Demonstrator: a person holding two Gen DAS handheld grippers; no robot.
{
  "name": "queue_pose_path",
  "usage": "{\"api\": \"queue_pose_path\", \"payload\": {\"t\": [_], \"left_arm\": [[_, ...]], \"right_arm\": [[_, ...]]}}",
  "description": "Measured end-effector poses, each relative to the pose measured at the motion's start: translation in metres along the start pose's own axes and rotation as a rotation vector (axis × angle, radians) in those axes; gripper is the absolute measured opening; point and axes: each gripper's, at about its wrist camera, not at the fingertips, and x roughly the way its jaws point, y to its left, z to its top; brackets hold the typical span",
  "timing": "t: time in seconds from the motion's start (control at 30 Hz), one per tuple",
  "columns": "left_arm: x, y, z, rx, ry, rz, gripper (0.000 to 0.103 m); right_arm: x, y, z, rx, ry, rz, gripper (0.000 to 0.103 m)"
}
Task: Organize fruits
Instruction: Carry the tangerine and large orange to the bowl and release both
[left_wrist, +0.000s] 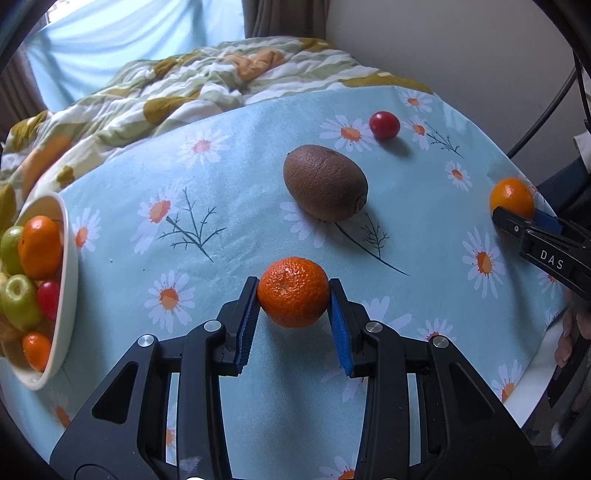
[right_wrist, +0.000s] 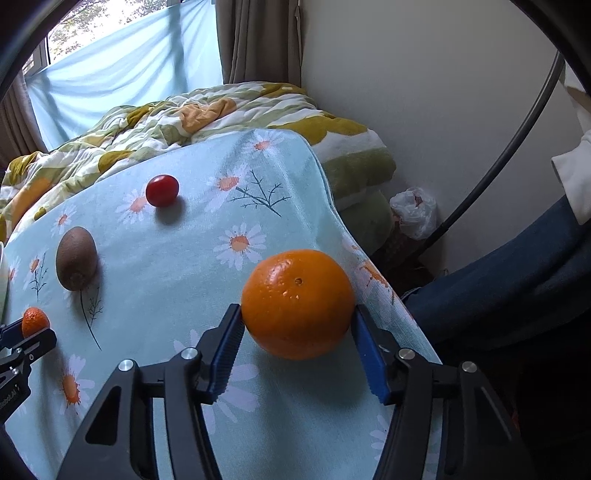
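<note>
While your left gripper (left_wrist: 293, 295) pinches one mandarin (left_wrist: 293, 291) and your right gripper (right_wrist: 297, 325) clamps one orange (right_wrist: 297, 303), one kiwi (left_wrist: 325, 182) and one cherry tomato (left_wrist: 384, 125) lie on the tablecloth (left_wrist: 229, 177).

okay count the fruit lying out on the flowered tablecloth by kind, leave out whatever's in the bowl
Mandarin, in the left gripper: 1
Orange, between the right gripper's pads: 1
Kiwi: 1
Small red fruit, kind unclear: 1
Total: 4 on the tablecloth
</note>
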Motion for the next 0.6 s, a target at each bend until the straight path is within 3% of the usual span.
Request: {"api": "queue_pose_path", "payload": {"t": [0.6], "left_arm": [[-0.055,0.003,0.000,-0.112,-0.108,0.097,0.042]], "right_arm": [[-0.034,0.012,0.017,-0.167,-0.088,0.177,0.054]]}}
